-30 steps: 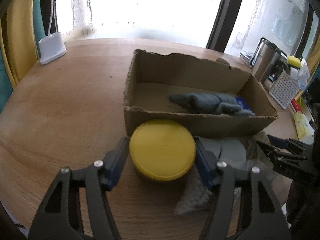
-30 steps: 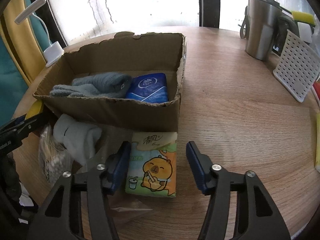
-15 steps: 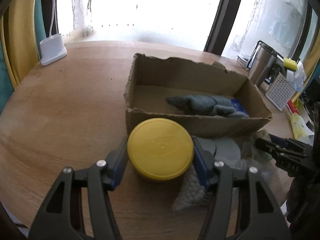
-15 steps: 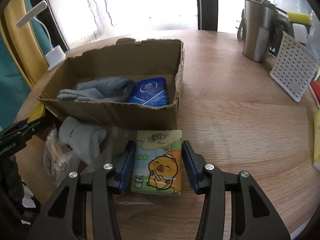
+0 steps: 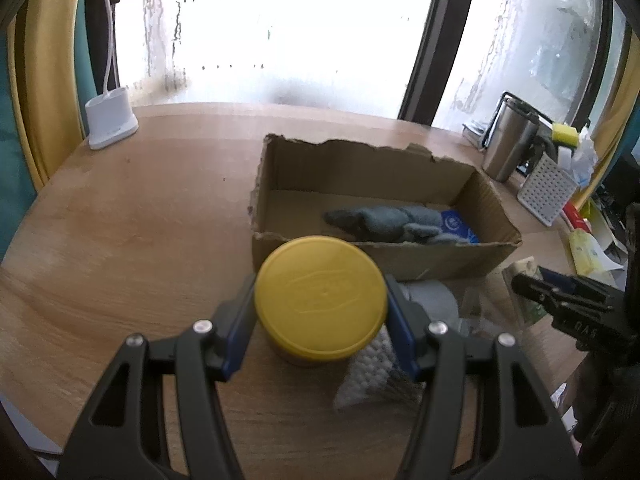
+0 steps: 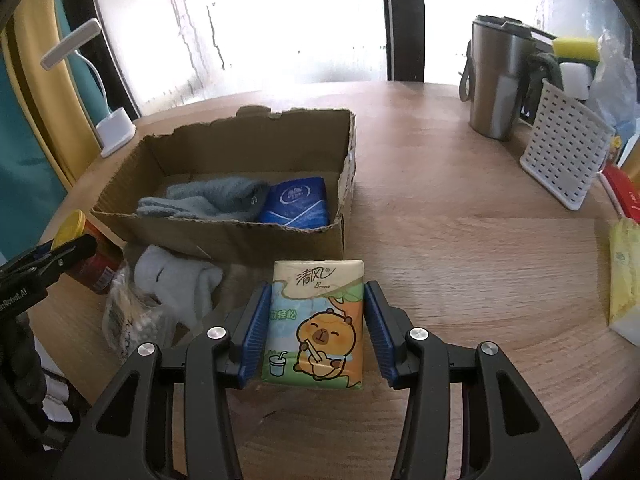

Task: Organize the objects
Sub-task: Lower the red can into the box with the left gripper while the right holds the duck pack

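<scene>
My left gripper (image 5: 320,312) is shut on a jar with a yellow lid (image 5: 321,297), lifted just in front of the torn cardboard box (image 5: 420,258). From the right wrist view the same jar (image 6: 86,256) shows at the far left. My right gripper (image 6: 316,320) is shut on a tissue pack (image 6: 316,320) printed with a cartoon capybara, held above the table before the box (image 6: 240,236). Inside the box lie grey socks (image 6: 212,200) and a blue tissue pack (image 6: 298,202). A white sock (image 6: 176,280) and a bag of cotton swabs (image 6: 132,316) lie on the table in front of it.
A steel travel mug (image 6: 496,80) and a white perforated rack (image 6: 568,152) stand at the right. A yellow tissue pack (image 6: 624,276) lies at the right edge. A white lamp base (image 5: 110,124) sits at the far left. A bright window runs behind the wooden table (image 5: 140,220).
Both grippers closed on their objects and rose: the left lifted the yellow-lidded jar, the right squeezed the capybara tissue pack and raised it off the table.
</scene>
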{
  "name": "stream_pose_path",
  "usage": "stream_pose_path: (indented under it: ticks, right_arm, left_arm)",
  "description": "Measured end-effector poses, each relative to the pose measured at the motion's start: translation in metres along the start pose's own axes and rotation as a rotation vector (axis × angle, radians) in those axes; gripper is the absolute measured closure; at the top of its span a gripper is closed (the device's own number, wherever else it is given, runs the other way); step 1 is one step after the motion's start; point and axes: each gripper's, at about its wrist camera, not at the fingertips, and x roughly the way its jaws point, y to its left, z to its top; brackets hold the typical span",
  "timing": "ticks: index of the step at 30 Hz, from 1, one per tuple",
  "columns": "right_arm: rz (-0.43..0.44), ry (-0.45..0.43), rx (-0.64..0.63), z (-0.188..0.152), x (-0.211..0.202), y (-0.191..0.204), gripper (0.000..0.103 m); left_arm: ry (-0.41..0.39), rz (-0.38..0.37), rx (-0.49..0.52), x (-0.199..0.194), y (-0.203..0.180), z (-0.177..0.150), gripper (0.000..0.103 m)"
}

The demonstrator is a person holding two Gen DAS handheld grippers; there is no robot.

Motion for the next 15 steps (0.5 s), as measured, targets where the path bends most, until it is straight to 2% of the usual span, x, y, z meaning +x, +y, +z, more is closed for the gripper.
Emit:
stream_pose_path:
  ticks: [15]
  right_arm:
    - [0.028,-0.063,0.007,0.005,-0.026,0.004,0.054]
  left_arm:
    - [-0.043,-0.002,0.011,-0.023,-0.002,0.009,0.043]
